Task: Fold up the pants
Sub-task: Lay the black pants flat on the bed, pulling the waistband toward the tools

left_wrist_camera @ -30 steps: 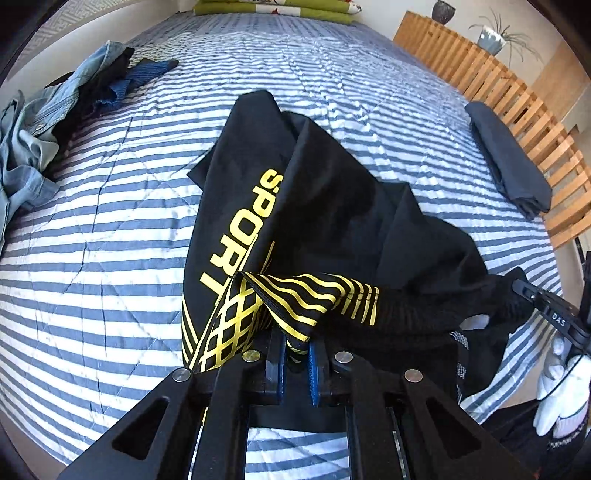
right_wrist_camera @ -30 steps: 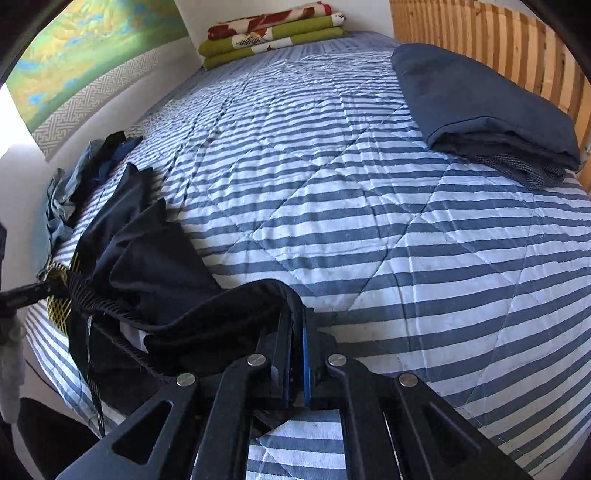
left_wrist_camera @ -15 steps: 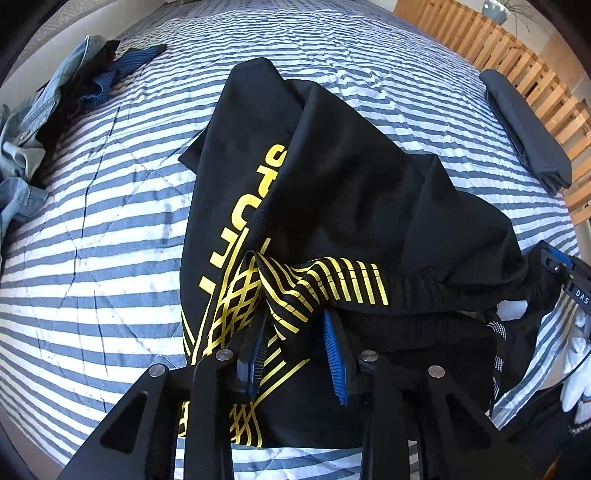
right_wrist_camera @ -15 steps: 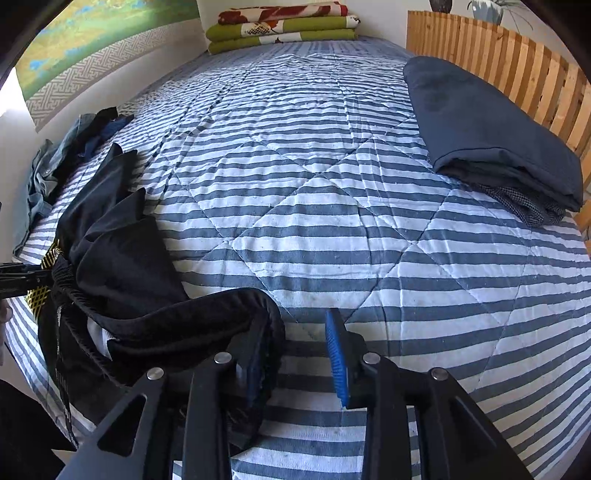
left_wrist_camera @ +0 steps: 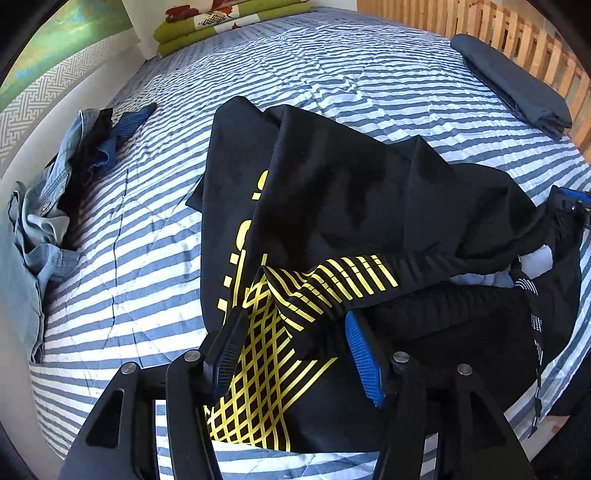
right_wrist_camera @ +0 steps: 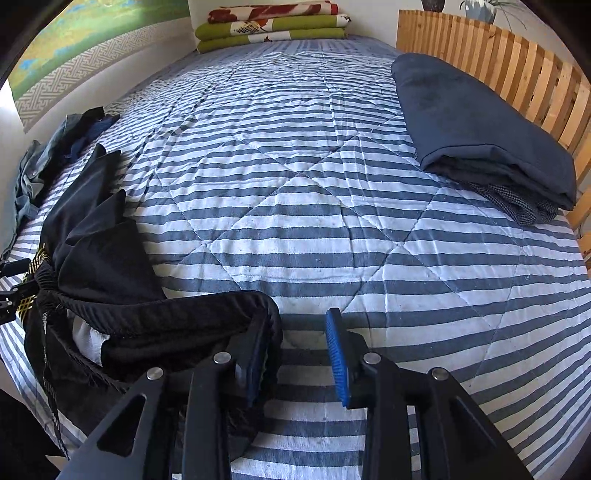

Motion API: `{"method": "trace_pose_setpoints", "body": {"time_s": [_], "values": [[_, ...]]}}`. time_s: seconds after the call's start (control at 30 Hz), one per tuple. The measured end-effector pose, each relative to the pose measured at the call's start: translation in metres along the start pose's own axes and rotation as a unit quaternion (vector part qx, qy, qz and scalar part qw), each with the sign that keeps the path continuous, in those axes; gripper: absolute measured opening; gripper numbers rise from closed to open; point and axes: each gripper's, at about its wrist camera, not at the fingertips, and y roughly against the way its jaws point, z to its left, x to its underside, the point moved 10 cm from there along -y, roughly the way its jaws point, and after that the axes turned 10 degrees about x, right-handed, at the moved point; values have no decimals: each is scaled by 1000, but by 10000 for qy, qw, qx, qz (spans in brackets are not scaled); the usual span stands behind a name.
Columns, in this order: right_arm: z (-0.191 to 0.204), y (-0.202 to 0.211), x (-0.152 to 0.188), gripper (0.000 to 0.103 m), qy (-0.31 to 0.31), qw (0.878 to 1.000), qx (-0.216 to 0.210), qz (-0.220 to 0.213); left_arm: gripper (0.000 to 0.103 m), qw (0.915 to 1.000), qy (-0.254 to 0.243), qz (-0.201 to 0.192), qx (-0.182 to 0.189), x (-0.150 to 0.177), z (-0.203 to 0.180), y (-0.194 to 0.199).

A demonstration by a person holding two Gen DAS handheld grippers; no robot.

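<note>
Black pants [left_wrist_camera: 351, 192] with yellow lettering and a yellow lattice print lie rumpled on the striped bed near its front edge. My left gripper [left_wrist_camera: 295, 347] is open, its blue-padded fingers spread either side of the yellow-striped waistband corner. In the right wrist view the pants [right_wrist_camera: 99, 258] bunch at the left, waistband stretching toward my right gripper [right_wrist_camera: 295, 354]. That gripper is open; the black waistband end lies against its left finger [right_wrist_camera: 255, 354]. Its right finger [right_wrist_camera: 338, 358] is over bare quilt.
The blue-and-white striped quilt [right_wrist_camera: 295, 166] covers the bed. A folded dark navy garment [right_wrist_camera: 476, 136] lies by the wooden slatted rail [right_wrist_camera: 491, 55] at right. Denim clothes [left_wrist_camera: 40, 206] are heaped at the left edge. Folded green and red blankets [right_wrist_camera: 273, 26] sit at the far end.
Both grippers were shut on the pants' waistband a second ago; both have opened and let the cloth go. The waistband now rests slack on the bed.
</note>
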Motion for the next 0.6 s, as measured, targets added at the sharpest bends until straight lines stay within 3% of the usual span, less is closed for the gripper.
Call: {"method": "trace_pose_setpoints", "body": {"time_s": [0.07, 0.13, 0.23, 0.4, 0.6], "values": [[-1, 0, -2, 31, -36, 10000, 8, -30, 49, 9999, -97, -26, -95, -3, 4, -1], [-3, -1, -5, 37, -72, 10000, 41, -45, 33, 10000, -96, -18, 9, -7, 4, -2], [-4, -4, -7, 39, -108, 9999, 21, -29, 18, 9998, -69, -121, 142, -15, 2, 1], [-1, -6, -6, 39, -162, 9998, -142, 34, 20, 9988, 57, -270, 412, -30, -5, 5], [6, -4, -7, 39, -156, 9993, -326, 11, 21, 9988, -73, -62, 480, -38, -6, -10]]}}
